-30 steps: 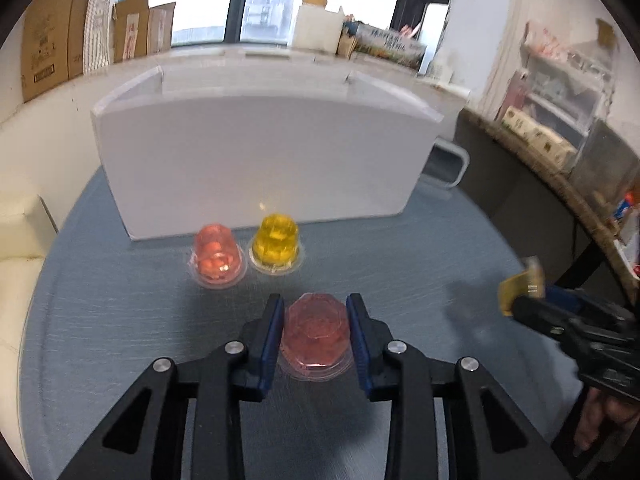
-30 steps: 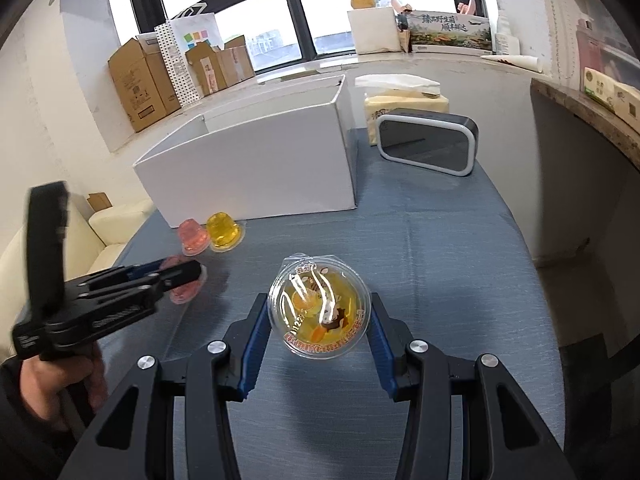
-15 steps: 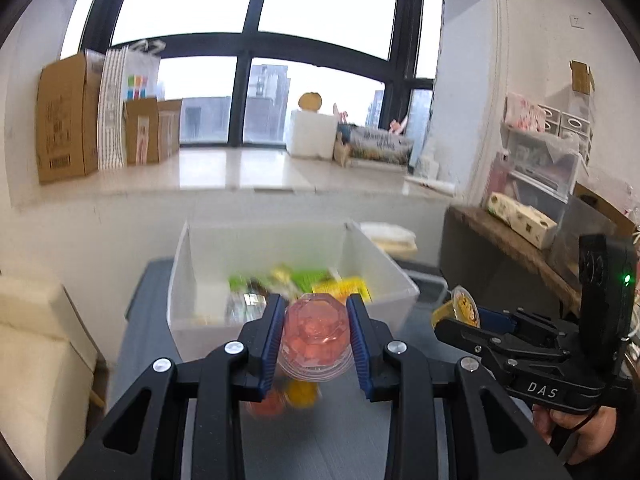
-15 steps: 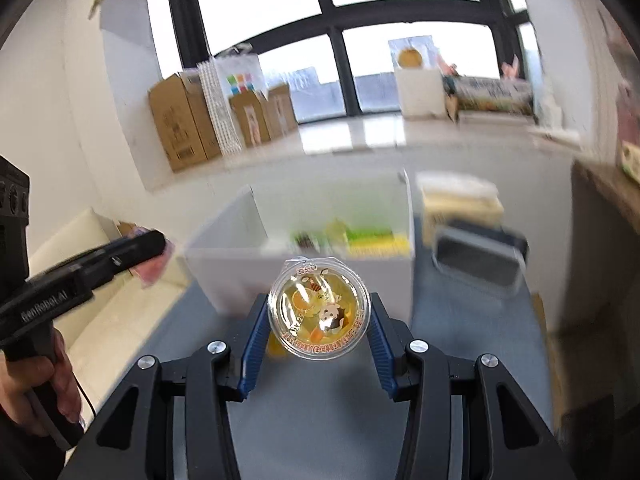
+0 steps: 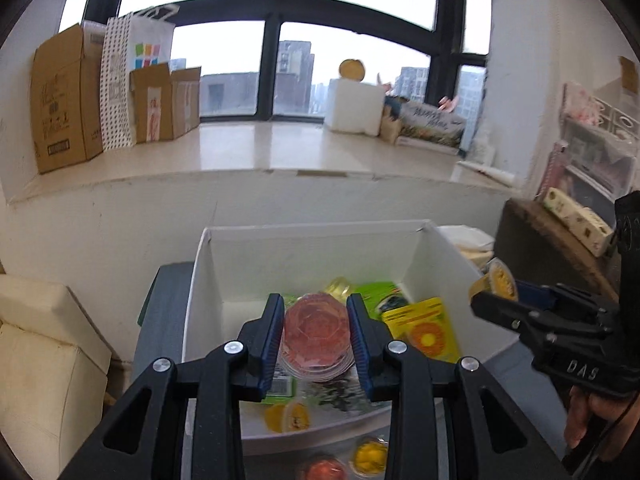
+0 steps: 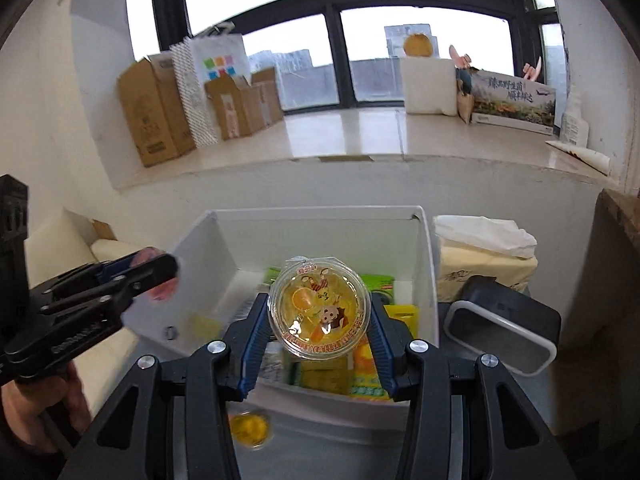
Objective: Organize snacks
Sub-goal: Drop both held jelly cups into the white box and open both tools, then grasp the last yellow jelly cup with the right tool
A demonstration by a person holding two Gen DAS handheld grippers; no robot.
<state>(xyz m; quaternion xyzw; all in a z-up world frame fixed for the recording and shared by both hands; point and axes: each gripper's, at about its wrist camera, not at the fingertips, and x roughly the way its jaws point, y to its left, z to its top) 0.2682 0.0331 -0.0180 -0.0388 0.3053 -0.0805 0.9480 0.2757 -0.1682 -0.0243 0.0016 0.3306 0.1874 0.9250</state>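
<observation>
Speaker [image 6: 505, 330] beside box [image 6: 427, 272], tissues [image 6: 482, 252] behind

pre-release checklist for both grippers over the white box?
1. Left gripper shut on the pink jelly cup: ok.
2. Right gripper shut on the yellow jelly cup: ok.
3. Pink cup above the open white box: ok.
4. Yellow cup above the box interior: ok, seen against the snack packets inside.
5. Drop height over the packets: cannot tell.
6. Table cleared: not ok, a small yellow jelly and a small pink jelly sit outside, in front of the box.
</observation>
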